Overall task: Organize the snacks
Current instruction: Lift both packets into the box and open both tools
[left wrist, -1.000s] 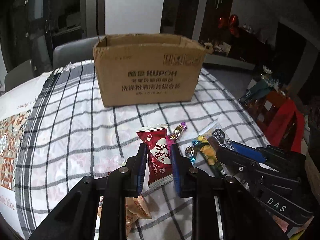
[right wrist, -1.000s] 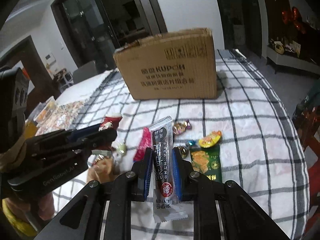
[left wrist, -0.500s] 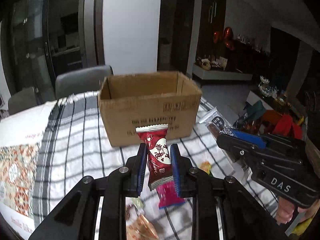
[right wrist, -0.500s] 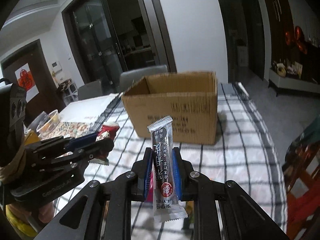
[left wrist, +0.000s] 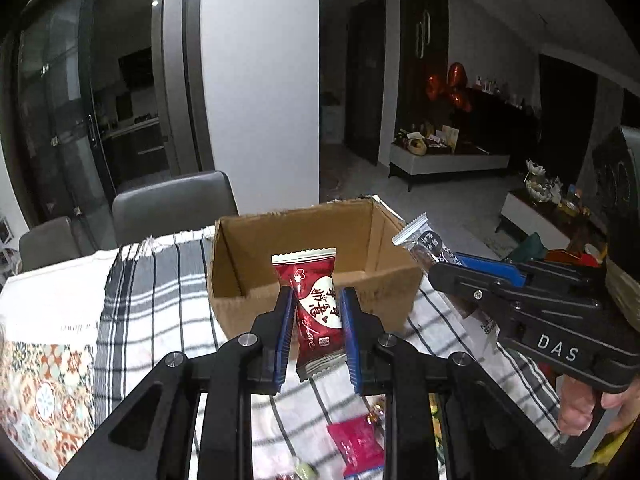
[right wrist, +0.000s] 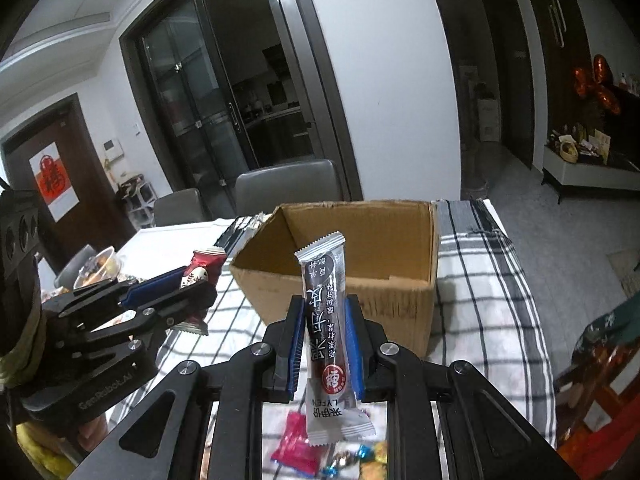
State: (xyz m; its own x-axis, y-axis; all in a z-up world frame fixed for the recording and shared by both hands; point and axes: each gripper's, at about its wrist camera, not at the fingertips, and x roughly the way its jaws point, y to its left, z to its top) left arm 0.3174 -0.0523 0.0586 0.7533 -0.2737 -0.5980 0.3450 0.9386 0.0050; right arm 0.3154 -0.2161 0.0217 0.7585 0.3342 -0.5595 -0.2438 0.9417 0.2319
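Note:
My left gripper (left wrist: 316, 308) is shut on a red candy packet (left wrist: 314, 300) with a white heart, held up in front of the open cardboard box (left wrist: 384, 284). My right gripper (right wrist: 323, 316) is shut on a long black-and-silver snack bar (right wrist: 326, 312), held above the table before the same box (right wrist: 404, 308). The right gripper with its bar (left wrist: 424, 240) shows at the box's right side in the left wrist view. The left gripper with its red packet (right wrist: 200, 272) shows left of the box in the right wrist view. The box looks empty inside.
Loose snacks lie on the checked tablecloth (left wrist: 160, 300) below the grippers: a pink packet (left wrist: 360, 444), shown also in the right wrist view (right wrist: 296, 444), and small wrapped candies (right wrist: 360, 456). Grey chairs (left wrist: 172, 208) stand behind the table. A bowl (right wrist: 96, 268) sits at far left.
Both grippers have risen off the table with their snacks and moved toward the box, so its open top and inside now show.

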